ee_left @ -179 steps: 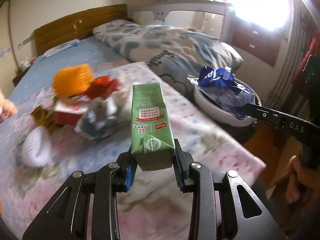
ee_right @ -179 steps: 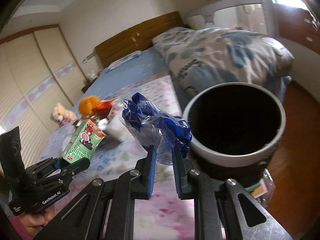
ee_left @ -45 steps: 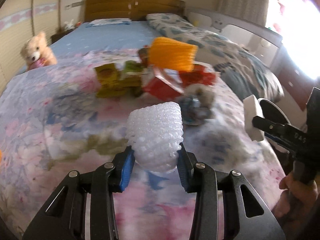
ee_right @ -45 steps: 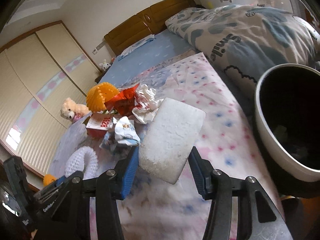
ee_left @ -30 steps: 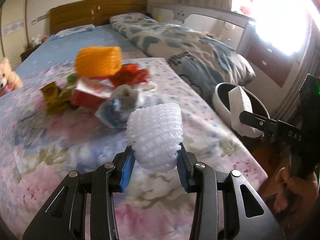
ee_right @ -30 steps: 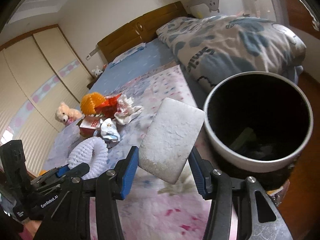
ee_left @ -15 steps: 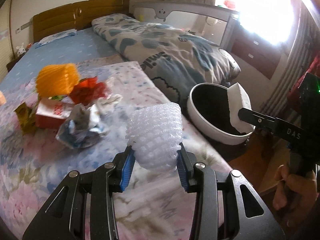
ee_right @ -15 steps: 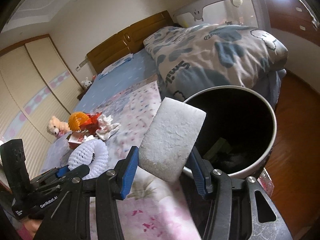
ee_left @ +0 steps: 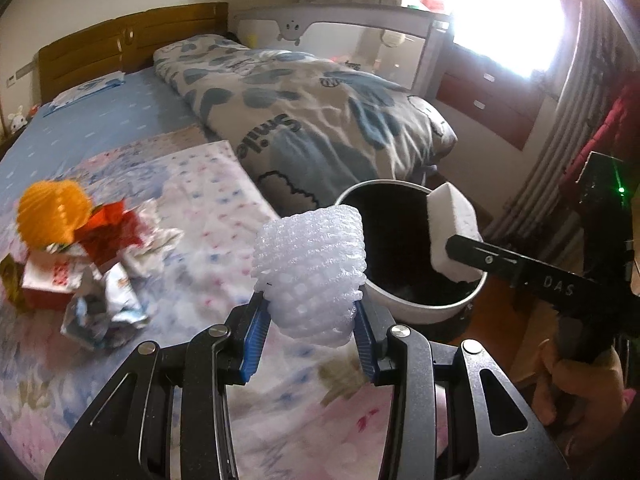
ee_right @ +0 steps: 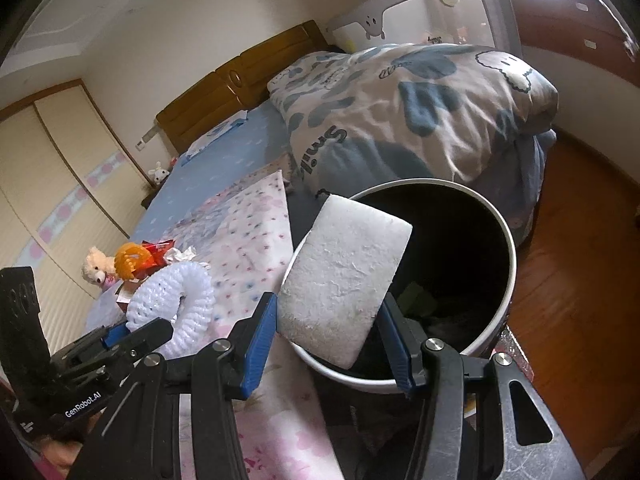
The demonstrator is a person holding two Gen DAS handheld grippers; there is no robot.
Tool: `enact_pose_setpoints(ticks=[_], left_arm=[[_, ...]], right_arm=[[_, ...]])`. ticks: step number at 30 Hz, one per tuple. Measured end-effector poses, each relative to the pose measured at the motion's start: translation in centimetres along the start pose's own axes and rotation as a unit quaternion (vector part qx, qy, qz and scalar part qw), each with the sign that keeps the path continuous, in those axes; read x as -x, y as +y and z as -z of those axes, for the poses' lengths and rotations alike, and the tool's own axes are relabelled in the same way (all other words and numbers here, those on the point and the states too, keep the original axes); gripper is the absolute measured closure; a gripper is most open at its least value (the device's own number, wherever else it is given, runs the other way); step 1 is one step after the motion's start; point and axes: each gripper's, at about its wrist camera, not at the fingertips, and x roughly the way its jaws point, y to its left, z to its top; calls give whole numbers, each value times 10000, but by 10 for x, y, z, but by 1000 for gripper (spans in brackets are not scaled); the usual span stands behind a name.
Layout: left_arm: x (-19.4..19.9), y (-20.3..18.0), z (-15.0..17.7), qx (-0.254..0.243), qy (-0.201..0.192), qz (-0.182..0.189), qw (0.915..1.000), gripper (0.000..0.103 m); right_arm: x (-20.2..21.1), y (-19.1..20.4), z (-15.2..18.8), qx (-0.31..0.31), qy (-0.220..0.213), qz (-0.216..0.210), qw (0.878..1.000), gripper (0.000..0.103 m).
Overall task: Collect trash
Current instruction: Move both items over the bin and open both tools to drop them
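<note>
The right gripper, clamped on the foam block, has swung over the bin rim, ready to drop; the left gripper grips the foam net above the bed edge; wrappers remain.

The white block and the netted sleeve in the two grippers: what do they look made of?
The white block in the right gripper looks like rigid polystyrene foam: matte, grainy, pitted faces. The netted sleeve in the left gripper looks like soft expanded-foam fruit netting: translucent white, woven puffy strands. Both are judged by look only.
</note>
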Motion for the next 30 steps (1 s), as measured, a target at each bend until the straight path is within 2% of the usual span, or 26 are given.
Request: enact_pose_setpoints(ticks=[9,23,26,30], left_arm=[[-29,-26,-18,-264,111,157,9995,66],[-72,-49,-36,-360,398,345,9980,66],[-79,-51,-37,-396,448,347,9976,63],[-86,-51,-36,-436,494,367,9971,49]], right_arm=[[-8,-27,-10,-128,156,89,9998,51],[-13,-54,-21,-268,214,155,9993,48],[-15,-58,-23,-288,206,172,9992,47],[-17,-62,-25,-333,223,164,9991,44]])
